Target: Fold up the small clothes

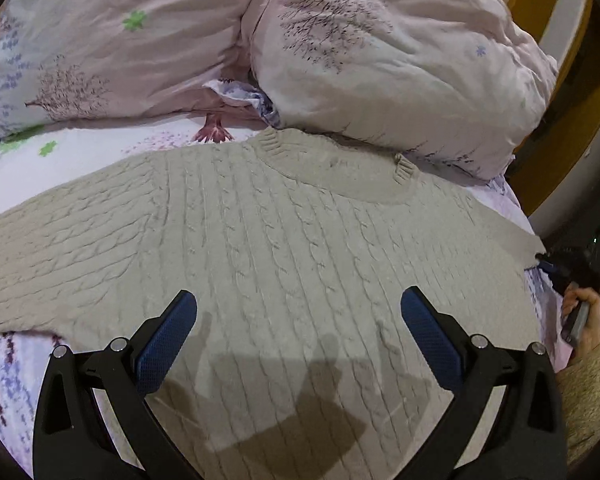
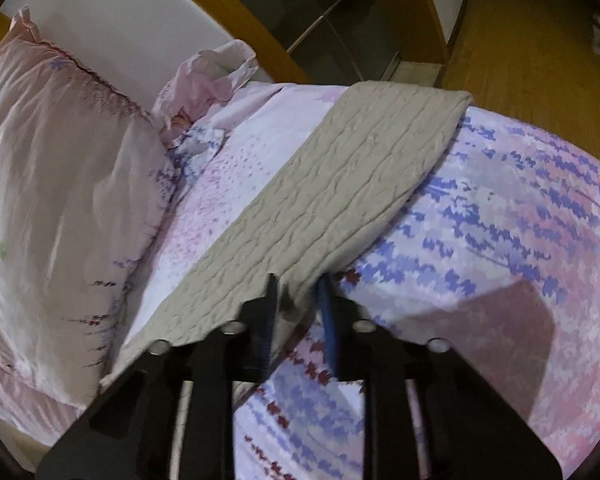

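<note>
A beige cable-knit sweater (image 1: pixel 284 248) lies flat on the bed, neckline toward the pillows. My left gripper (image 1: pixel 298 304) hovers over its body, wide open and empty. In the right wrist view the sweater's right sleeve (image 2: pixel 340 184) stretches out toward the bed's edge. My right gripper (image 2: pixel 298 284) is closed on the sleeve's lower edge, with the knit pinched between its blue pads. The right hand and gripper handle also show in the left wrist view (image 1: pixel 580 312), at the sweater's right side.
Two pink floral pillows (image 1: pixel 400 60) (image 1: pixel 112 40) lie just beyond the collar. The floral bedsheet (image 2: pixel 500 220) covers the bed. A wooden bed frame (image 2: pixel 240 12) and wooden floor (image 2: pixel 520 40) lie past the sleeve end.
</note>
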The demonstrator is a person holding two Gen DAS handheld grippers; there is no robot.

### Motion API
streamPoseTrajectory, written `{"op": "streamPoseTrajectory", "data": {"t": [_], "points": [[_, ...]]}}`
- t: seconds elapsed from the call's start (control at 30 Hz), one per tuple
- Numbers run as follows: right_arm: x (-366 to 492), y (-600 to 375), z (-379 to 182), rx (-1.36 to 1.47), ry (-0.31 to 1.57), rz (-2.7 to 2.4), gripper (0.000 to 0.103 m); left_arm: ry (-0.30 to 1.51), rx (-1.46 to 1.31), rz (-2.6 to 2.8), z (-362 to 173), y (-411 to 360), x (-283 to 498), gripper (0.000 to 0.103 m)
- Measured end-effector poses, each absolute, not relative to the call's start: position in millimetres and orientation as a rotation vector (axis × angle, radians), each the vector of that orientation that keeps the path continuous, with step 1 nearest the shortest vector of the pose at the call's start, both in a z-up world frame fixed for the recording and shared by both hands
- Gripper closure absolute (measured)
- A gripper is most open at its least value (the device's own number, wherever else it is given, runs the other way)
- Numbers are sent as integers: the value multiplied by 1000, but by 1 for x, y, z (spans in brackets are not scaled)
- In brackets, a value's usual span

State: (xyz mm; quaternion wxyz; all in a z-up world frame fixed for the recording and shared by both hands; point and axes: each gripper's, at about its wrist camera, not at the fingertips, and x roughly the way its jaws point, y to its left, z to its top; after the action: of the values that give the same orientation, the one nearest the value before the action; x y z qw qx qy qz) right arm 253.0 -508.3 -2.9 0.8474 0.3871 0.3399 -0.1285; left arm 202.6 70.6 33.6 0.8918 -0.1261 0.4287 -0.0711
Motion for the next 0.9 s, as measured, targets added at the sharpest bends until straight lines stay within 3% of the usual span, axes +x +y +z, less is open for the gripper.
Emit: {"op": "streamPoseTrajectory", "data": {"t": [0.33, 0.53, 0.77, 0.9], "points": [[259, -458, 55, 568, 554, -169, 96, 904, -377, -200, 24, 82, 213, 1], [254, -349, 95, 371, 501, 173, 96, 858, -441, -211, 31, 87, 213, 1], [260, -225, 33, 161, 759, 413, 96, 815, -450, -259, 39, 77, 212, 1], [256, -218, 7, 168, 845, 408, 90, 775, -423, -324, 47, 62, 214, 1]]}}
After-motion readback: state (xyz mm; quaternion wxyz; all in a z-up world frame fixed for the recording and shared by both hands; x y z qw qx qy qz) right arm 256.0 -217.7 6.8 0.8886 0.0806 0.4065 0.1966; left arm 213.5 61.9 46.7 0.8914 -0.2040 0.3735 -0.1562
